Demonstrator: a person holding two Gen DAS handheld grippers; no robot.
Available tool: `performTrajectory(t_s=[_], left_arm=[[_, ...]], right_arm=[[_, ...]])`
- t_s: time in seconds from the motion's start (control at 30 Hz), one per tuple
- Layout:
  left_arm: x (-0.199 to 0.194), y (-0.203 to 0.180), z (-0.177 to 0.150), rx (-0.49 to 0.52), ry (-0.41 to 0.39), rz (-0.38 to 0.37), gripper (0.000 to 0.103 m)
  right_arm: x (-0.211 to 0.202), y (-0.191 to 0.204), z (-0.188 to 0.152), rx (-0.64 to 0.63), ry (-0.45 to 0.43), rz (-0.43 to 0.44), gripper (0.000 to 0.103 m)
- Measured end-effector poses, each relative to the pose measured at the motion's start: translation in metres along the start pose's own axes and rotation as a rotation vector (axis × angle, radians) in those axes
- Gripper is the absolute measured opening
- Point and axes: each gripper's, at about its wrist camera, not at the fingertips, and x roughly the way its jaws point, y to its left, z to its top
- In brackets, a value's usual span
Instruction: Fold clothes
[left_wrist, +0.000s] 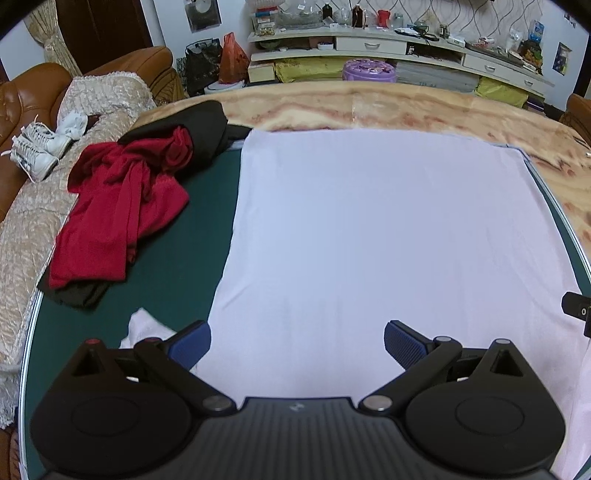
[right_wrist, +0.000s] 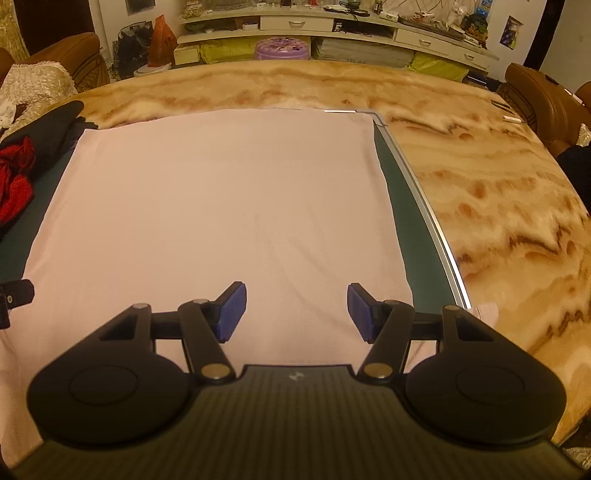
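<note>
Two tongs, left tongs (left_wrist: 297, 345) and right tongs (right_wrist: 295, 312), gape wide, empty, above near edge of pale garment (left_wrist: 369, 229). Garment flat on green counter (left_wrist: 177, 236), beside red clothes (left_wrist: 122, 206). Thin, limp, light; pinch near corners.

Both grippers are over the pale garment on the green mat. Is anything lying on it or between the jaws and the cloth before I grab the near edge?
Nothing visible. The pale garment lies flat and bare under the open left gripper and right gripper. The red and black clothes sit beside its left edge on the green mat, apparently off it.
</note>
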Motion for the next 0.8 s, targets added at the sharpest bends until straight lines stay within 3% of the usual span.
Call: performTrajectory(t_s=[0.53,0.8], left_arm=[[-0.026,-0.004,-0.062,0.044,0.007,-0.012,0.103],[-0.041,-0.006,-0.085,0.047,-0.013,-0.011,0.103]], right_arm=[[-0.022,0.002,-0.074,0.031,0.03,-0.014,0.068],[-0.035,-0.002,-0.092,0.05,0.028,-0.013,0.068]])
